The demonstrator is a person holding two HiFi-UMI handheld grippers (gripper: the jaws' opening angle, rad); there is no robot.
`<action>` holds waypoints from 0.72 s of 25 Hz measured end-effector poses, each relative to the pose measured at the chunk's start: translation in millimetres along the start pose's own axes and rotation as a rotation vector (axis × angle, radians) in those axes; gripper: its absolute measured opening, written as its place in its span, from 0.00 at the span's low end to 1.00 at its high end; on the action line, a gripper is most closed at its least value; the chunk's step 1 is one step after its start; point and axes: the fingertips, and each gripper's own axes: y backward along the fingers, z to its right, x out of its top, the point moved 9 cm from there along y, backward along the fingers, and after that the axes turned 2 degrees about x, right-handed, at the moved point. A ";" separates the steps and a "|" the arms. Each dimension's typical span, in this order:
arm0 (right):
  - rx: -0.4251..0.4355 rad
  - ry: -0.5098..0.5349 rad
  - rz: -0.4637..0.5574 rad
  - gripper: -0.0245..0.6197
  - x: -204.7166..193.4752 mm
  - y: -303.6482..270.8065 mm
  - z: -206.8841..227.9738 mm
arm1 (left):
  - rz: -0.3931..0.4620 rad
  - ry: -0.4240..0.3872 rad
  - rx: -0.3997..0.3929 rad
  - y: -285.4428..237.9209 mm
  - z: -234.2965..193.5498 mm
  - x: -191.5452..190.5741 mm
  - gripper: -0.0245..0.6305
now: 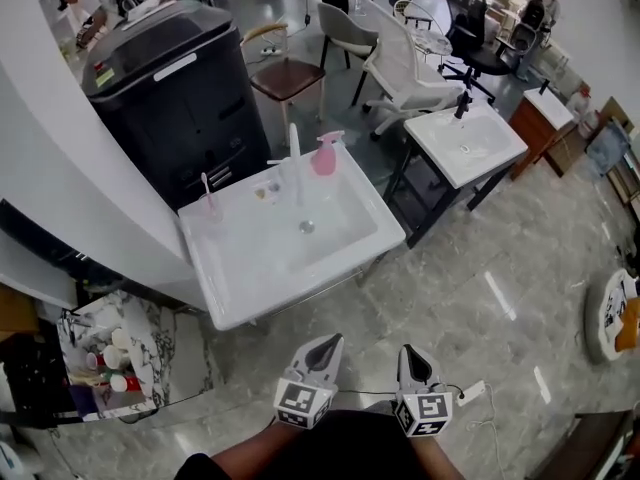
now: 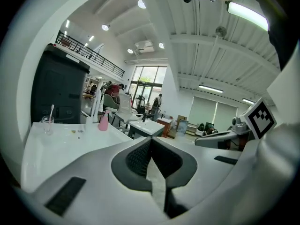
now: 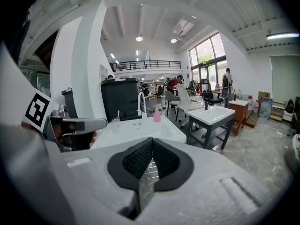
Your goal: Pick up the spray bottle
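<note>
A pink spray bottle (image 1: 324, 155) stands upright at the back right of a white sink (image 1: 232, 288), next to the white tap (image 1: 295, 158). It also shows small in the left gripper view, the bottle (image 2: 103, 122), and in the right gripper view, the bottle (image 3: 157, 114). Both grippers hang low in the head view, well short of the sink's front edge. My left gripper (image 1: 324, 346) is shut with nothing in it. My right gripper (image 1: 412, 354) is shut and empty too. In each gripper view the jaws meet at the tip.
A clear cup with a toothbrush (image 1: 208, 203) stands at the sink's back left. A tall black cabinet (image 1: 175, 93) rises behind it. A second white sink (image 1: 470, 146) stands to the right, chairs (image 1: 400, 68) behind. A low marbled shelf with jars (image 1: 110, 353) sits left.
</note>
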 end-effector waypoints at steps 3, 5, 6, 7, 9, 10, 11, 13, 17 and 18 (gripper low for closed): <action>0.005 0.018 0.000 0.04 12.6 -14.8 -3.4 | 0.025 0.014 0.023 -3.1 -24.6 8.1 0.06; 0.010 0.029 -0.003 0.04 16.6 -23.1 -6.7 | 0.038 0.040 0.045 -0.5 -37.1 10.3 0.06; 0.013 0.029 -0.004 0.04 17.5 -28.3 -8.8 | 0.043 0.054 0.057 0.3 -43.4 10.5 0.06; 0.020 0.028 -0.004 0.04 18.6 -33.9 -11.2 | 0.046 0.072 0.071 0.4 -49.4 10.2 0.06; 0.039 0.037 -0.003 0.04 21.2 -44.6 -16.1 | 0.050 0.123 0.094 -0.3 -58.7 8.5 0.06; 0.051 0.045 -0.002 0.04 22.0 -49.9 -18.1 | 0.054 0.148 0.099 -1.4 -61.9 7.5 0.06; 0.063 0.051 -0.002 0.04 22.8 -55.8 -19.4 | 0.058 0.160 0.102 -3.8 -64.6 7.1 0.06; 0.085 0.054 0.001 0.04 24.9 -68.9 -19.8 | 0.065 0.144 0.108 -12.4 -69.8 8.2 0.06; 0.126 0.035 0.014 0.04 32.1 -95.4 -11.1 | 0.062 0.102 0.124 -38.0 -82.5 14.8 0.06; 0.133 0.032 0.021 0.04 35.7 -103.8 -5.9 | 0.058 0.093 0.128 -47.1 -87.2 17.9 0.06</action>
